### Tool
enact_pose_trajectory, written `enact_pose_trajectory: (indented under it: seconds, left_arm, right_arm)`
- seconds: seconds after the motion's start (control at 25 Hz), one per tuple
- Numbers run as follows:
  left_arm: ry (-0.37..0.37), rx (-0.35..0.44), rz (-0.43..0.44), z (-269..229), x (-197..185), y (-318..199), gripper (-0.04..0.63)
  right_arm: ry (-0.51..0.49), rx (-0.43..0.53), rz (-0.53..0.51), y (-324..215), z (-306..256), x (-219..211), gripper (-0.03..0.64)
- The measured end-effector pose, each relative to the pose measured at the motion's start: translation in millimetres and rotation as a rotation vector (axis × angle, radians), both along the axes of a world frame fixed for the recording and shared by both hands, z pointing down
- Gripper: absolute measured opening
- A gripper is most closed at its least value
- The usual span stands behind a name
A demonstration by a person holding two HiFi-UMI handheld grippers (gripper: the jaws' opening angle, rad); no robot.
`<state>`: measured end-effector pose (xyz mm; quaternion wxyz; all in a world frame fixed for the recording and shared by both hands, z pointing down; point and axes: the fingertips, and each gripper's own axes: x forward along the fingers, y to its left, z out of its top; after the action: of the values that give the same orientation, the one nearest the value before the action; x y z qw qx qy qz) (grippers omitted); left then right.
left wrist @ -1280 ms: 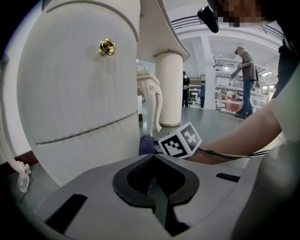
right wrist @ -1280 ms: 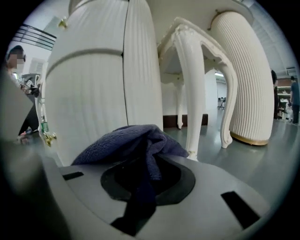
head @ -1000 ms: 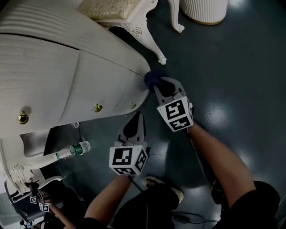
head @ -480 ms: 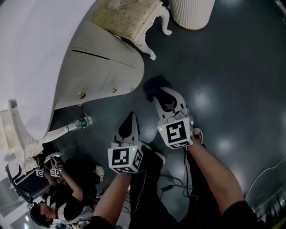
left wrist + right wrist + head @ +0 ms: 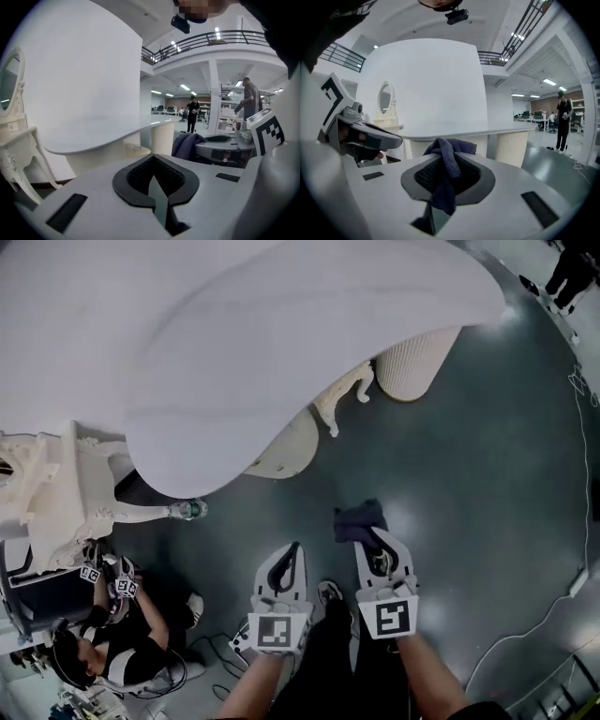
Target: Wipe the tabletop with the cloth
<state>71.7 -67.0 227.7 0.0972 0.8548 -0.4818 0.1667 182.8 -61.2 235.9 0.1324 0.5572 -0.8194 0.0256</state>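
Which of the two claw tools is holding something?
The right gripper: its jaws are shut on a dark blue cloth that hangs from them. The left gripper has its jaws shut with nothing between them.

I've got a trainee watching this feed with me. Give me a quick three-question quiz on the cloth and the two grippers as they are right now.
1. True or false: the cloth rests on the tabletop.
2. The left gripper is: A) open, B) shut on nothing, C) shut on the cloth.
3. Fill in: the cloth is held by the ___ gripper.

Key
1. False. The cloth is off the table, over the floor.
2. B.
3. Right. The right gripper is shut on the cloth.
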Motion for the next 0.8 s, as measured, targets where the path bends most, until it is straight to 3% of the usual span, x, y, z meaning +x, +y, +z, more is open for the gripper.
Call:
enact_pose_trajectory:
  seconds: [0.12, 0.28, 0.52, 0.8]
  left_arm:
    - [0.009, 0.064, 0.016, -55.8, -17.2, 26.3, 0.003]
    - [0.002, 0.065, 0.061, -114.5, -40.1, 72.5, 0.003]
    - [0.061, 0.177, 0.070, -203.8, -36.9, 107.9, 0.003]
    - [0.099, 0.292, -0.007, -253.5, -11.3, 128.9, 0.003]
  right_arm:
    - [-0.016, 0.064, 0.049, 32.6, -65.0, -11.1, 0.052]
    - [0.039, 0.055, 0.031, 80.6, -132.4, -32.5, 0.052]
    - [0.010, 0.125, 0.018, 126.1, -221.0, -41.4, 0.052]
    - [0.017, 0.202, -0.055, 151.4, -272.7, -32.2, 0.052]
